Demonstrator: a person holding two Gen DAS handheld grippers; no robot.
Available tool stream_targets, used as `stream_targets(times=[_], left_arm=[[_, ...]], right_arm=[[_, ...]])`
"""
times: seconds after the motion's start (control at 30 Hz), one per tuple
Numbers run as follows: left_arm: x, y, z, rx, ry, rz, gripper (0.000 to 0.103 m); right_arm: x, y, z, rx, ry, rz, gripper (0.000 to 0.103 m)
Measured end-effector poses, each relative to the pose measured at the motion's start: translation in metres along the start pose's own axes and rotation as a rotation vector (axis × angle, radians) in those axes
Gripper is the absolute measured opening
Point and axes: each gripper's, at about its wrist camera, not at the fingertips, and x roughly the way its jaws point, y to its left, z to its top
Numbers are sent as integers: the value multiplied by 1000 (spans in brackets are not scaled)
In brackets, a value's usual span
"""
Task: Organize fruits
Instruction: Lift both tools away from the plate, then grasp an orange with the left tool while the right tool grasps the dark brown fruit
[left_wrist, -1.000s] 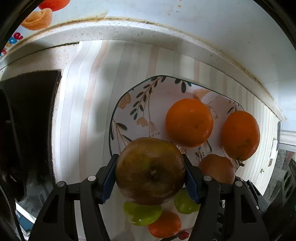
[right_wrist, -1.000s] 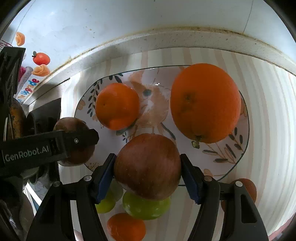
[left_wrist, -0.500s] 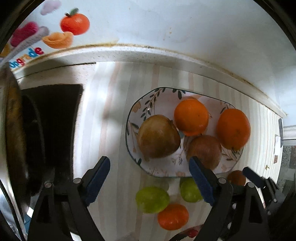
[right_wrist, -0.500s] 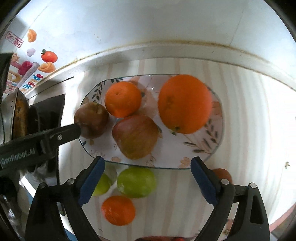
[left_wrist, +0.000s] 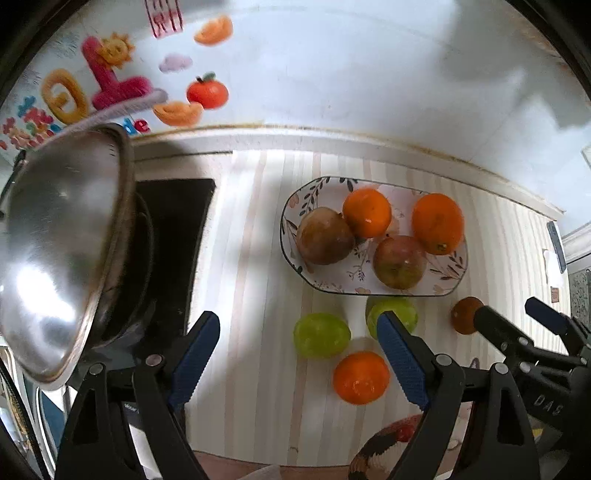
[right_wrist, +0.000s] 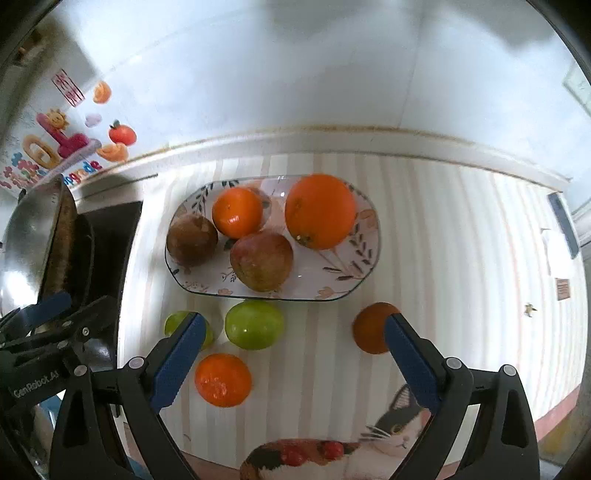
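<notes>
a second ago each of my tools was clamped on an apple; now both apples lie on the plate (right_wrist: 364, 275) and both tools have pulled back and up, so far more of the counter shows.

my left gripper (left_wrist: 297, 363) has its blue pads wide apart with nothing between them, and my right gripper (right_wrist: 291, 360) is spread just as wide, also holding nothing.

in the right wrist view the striped mat (right_wrist: 461, 266) lies bare from 1 to 4 o'clock, out to its reddish border at 4 o'clock. the wall ledge (right_wrist: 332, 142) runs just behind the plate at 12 o'clock. at 9 o'clock the mat stops at a black stovetop (right_wrist: 110, 236) carrying a steel pan (right_wrist: 27, 240).

the plate holds four fruits: the brown apple (right_wrist: 192, 239) at its 9 o'clock end, touching a small orange (right_wrist: 237, 212); the red apple (right_wrist: 261, 260) at the near rim, touching that same orange; and a large orange (right_wrist: 319, 211) toward 1 o'clock.

off the plate, on the mat near its front rim, are two green fruits (right_wrist: 254, 324) (right_wrist: 177, 325), a mandarin (right_wrist: 222, 379) at 7 o'clock and a darker orange fruit (right_wrist: 371, 326), partly behind my right pad. a cat picture (right_wrist: 391, 428) is printed at the near edge of the mat.
</notes>
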Motion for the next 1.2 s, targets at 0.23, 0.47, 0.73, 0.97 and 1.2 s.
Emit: stream_targets(times=[0.23, 0.47, 0.73, 0.97, 1.2], left_arm=[[-39, -1, -17, -9, -60, -12, 87], [-73, -6, -27, 5, -108, -39, 87], [-94, -8, -39, 10, -142, -63, 87], [-60, -20, -43, 28, -83, -55, 97], [31, -44, -55, 3, 157, -122, 97]], right_arm=[[-48, -1, -21, 16, -86, -9, 99], [-91, 6, -43, 23, -156, -1, 99], [-118, 6, -59, 60, -200, 28, 99], [-95, -29, -58, 141, -149, 61, 99], [-20, -80, -52, 230, 3, 86, 99]])
